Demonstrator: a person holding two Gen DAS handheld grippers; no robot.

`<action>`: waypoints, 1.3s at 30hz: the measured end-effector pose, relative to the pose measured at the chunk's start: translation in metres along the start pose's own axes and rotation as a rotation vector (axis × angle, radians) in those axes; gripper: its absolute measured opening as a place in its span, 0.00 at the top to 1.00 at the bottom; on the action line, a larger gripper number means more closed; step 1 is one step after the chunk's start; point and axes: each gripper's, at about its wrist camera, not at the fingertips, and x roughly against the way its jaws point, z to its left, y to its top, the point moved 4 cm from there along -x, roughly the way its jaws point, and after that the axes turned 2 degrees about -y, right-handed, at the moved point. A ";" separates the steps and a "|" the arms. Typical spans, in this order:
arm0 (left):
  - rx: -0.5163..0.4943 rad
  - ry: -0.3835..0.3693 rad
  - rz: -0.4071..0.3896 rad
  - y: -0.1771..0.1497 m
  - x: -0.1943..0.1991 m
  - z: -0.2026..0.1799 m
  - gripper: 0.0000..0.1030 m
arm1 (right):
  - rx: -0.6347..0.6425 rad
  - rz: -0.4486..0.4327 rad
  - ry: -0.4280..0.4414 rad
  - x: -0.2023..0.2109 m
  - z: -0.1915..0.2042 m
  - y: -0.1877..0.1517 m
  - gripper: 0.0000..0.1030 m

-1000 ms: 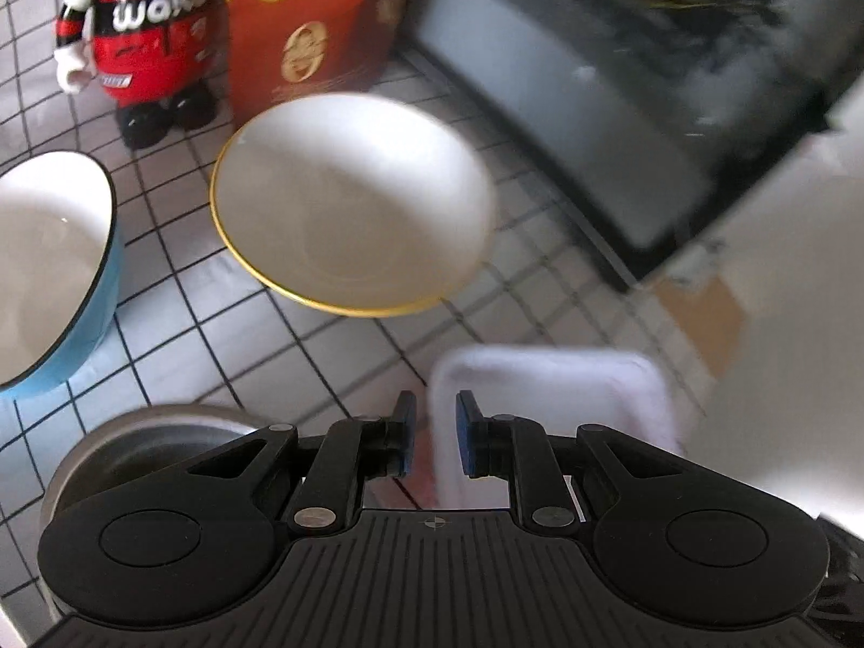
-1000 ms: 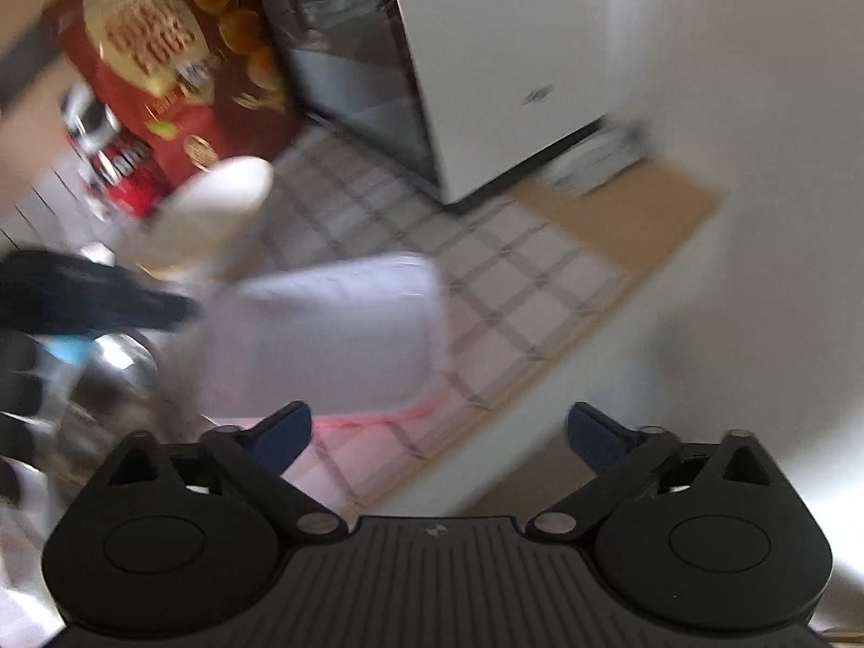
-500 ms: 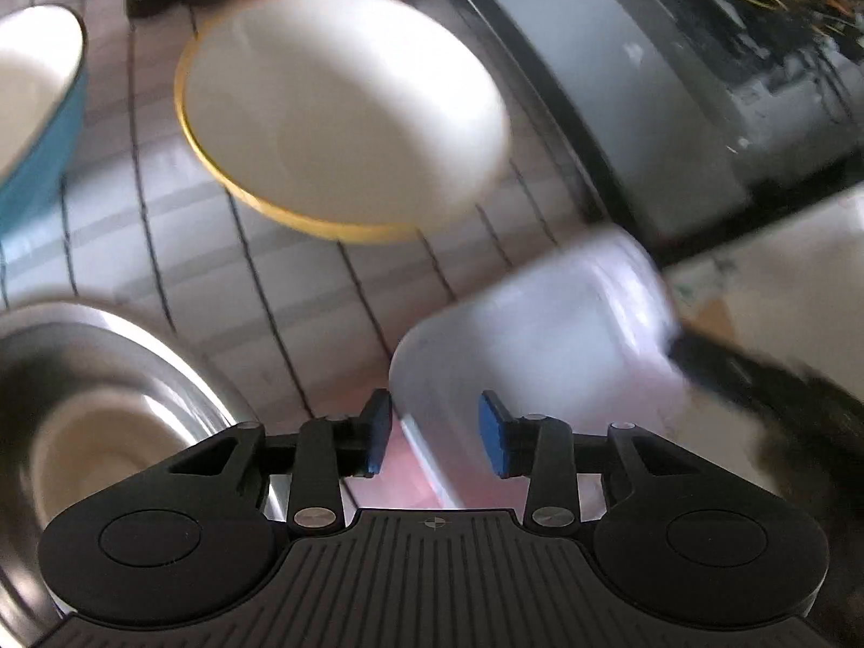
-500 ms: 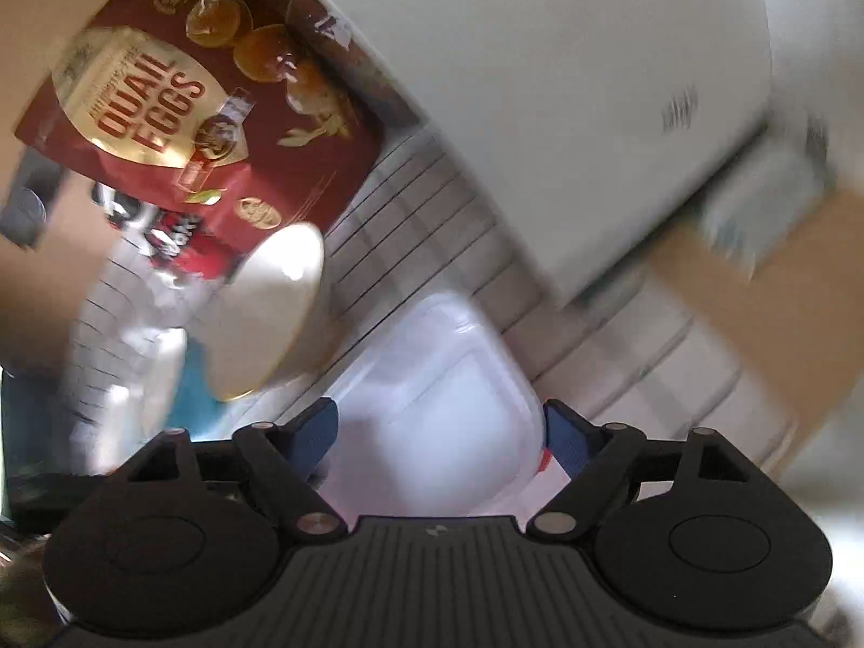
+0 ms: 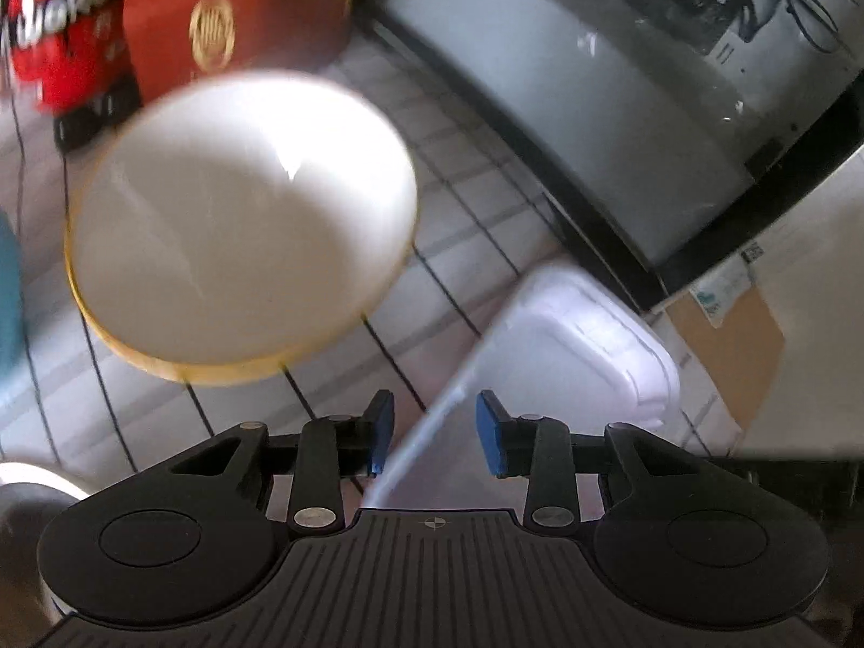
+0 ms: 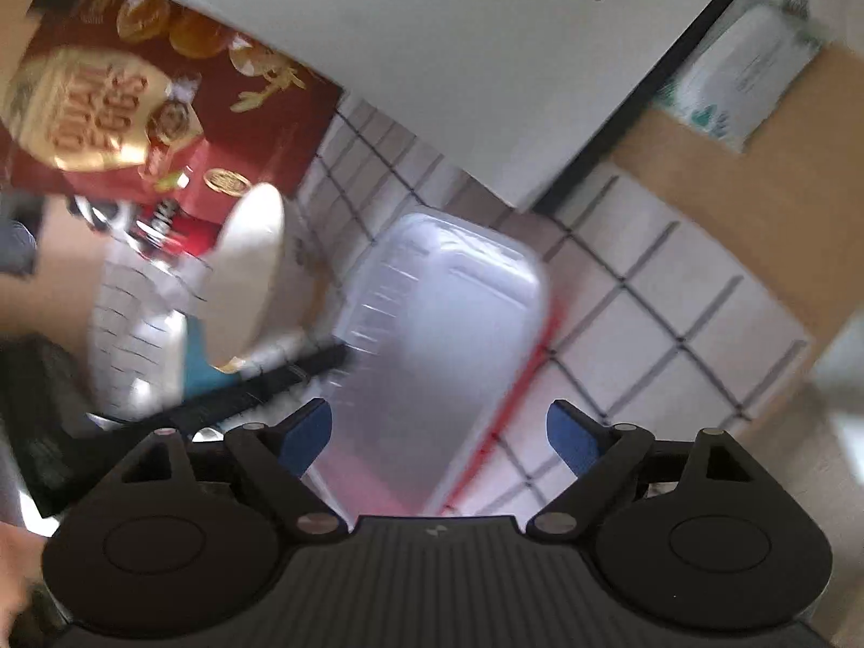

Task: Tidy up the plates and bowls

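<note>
A white bowl with a yellow rim (image 5: 243, 221) stands on the tiled counter, blurred; the right wrist view shows this bowl (image 6: 248, 275) side-on. A clear rectangular plastic container (image 5: 572, 356) lies to its right. My left gripper (image 5: 434, 434) hovers at the container's near left edge, jaws closing; the thin rim runs between the blue pads without touching them. My right gripper (image 6: 440, 432) is wide apart and still opening over the near end of the container (image 6: 448, 335), not touching it. One black left-gripper finger (image 6: 302, 367) shows at the container's left side.
A red quail-egg box (image 6: 135, 108) and a red figurine (image 5: 59, 54) stand behind the bowl. A white appliance (image 6: 486, 54) and a dark-framed one (image 5: 594, 108) line the back. A teal bowl (image 5: 8, 297) and a steel bowl (image 5: 21, 491) sit at left. A tissue pack (image 6: 740, 70) rests on the wooden edge.
My left gripper's jaws went from nearly shut to apart, and it shifted right so the container's edge lies between them. The right gripper swung down and in over the container.
</note>
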 end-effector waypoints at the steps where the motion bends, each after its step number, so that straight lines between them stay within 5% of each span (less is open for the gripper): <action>1: 0.027 -0.009 0.005 -0.006 0.002 0.000 0.65 | 0.010 0.007 0.015 -0.003 0.002 0.004 0.14; 8: 0.216 -0.076 -0.032 -0.030 0.011 -0.002 0.64 | 0.150 -0.016 -0.008 -0.020 0.015 0.036 0.14; 13: 0.228 -0.191 -0.041 -0.028 0.020 -0.017 0.63 | 0.308 -0.168 -0.179 0.001 0.020 0.033 0.14; 18: 0.183 -0.211 -0.127 -0.030 0.072 -0.011 0.63 | 0.571 -0.314 -0.323 0.017 0.046 0.005 0.10; 21: 0.185 -0.161 -0.240 -0.040 0.122 0.016 0.63 | 0.715 -0.440 -0.334 0.021 0.078 -0.018 0.04; 24: 0.236 0.010 -0.370 -0.058 0.168 0.067 0.63 | 0.863 -0.514 -0.331 0.012 0.118 -0.051 0.00; 28: 0.338 0.124 -0.366 -0.091 0.188 0.139 0.63 | 0.826 -0.386 -0.378 -0.030 0.155 -0.080 0.00; 32: 0.389 0.121 -0.331 -0.114 0.176 0.175 0.63 | 0.658 -0.068 -0.175 -0.079 0.168 -0.097 0.00; 39: 0.448 0.087 -0.279 -0.131 0.150 0.209 0.63 | 0.614 0.046 -0.193 -0.115 0.170 -0.106 0.00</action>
